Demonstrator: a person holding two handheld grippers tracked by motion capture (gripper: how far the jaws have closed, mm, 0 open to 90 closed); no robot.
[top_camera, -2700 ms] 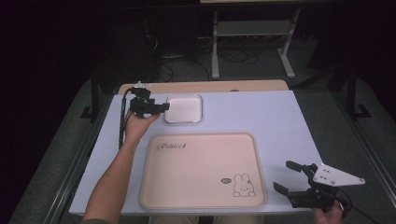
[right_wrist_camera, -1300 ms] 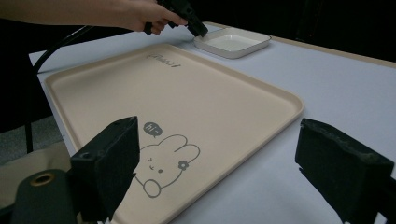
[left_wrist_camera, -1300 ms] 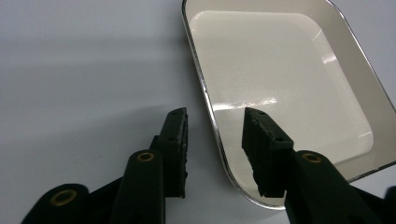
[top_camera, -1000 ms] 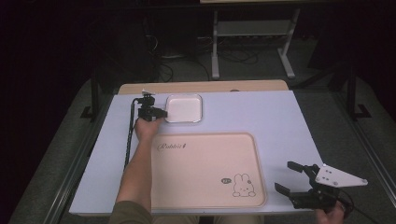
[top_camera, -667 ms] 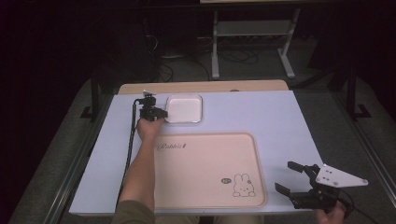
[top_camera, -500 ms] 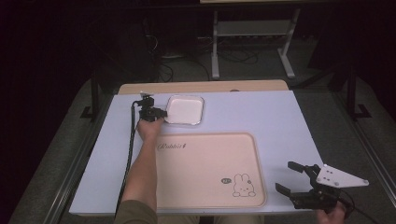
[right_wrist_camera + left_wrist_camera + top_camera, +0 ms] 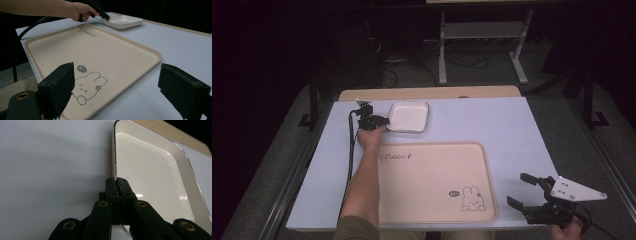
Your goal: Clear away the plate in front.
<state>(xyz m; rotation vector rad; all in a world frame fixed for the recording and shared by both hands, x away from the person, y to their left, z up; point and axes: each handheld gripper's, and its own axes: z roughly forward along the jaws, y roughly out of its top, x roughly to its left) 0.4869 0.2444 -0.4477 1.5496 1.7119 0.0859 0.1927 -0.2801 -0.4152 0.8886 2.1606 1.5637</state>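
Note:
A small white square dish (image 7: pixel 408 116) with a thin metal-looking rim sits at the back left of the table. My left gripper (image 7: pixel 384 120) is shut on the dish's left rim; in the left gripper view both jaws pinch that rim (image 7: pixel 115 170) with the dish (image 7: pixel 152 177) stretching to the right. A large beige tray (image 7: pixel 432 180) with a rabbit drawing lies at the table's front centre. My right gripper (image 7: pixel 523 190) hovers open near the front right corner, its pads (image 7: pixel 60 87) spread wide in front of the tray (image 7: pixel 90 52). The dish (image 7: pixel 123 21) lies beyond.
The table (image 7: pixel 512 130) is covered in a pale lilac sheet, with a wooden strip (image 7: pixel 427 93) along its far edge. A black cable (image 7: pixel 350 150) trails from the left gripper along the forearm. A metal stand (image 7: pixel 482 35) is on the dark floor behind.
The left gripper has moved a little to the right onto the dish's left rim and the forearm has swung inward. The right gripper has stayed where it was, open.

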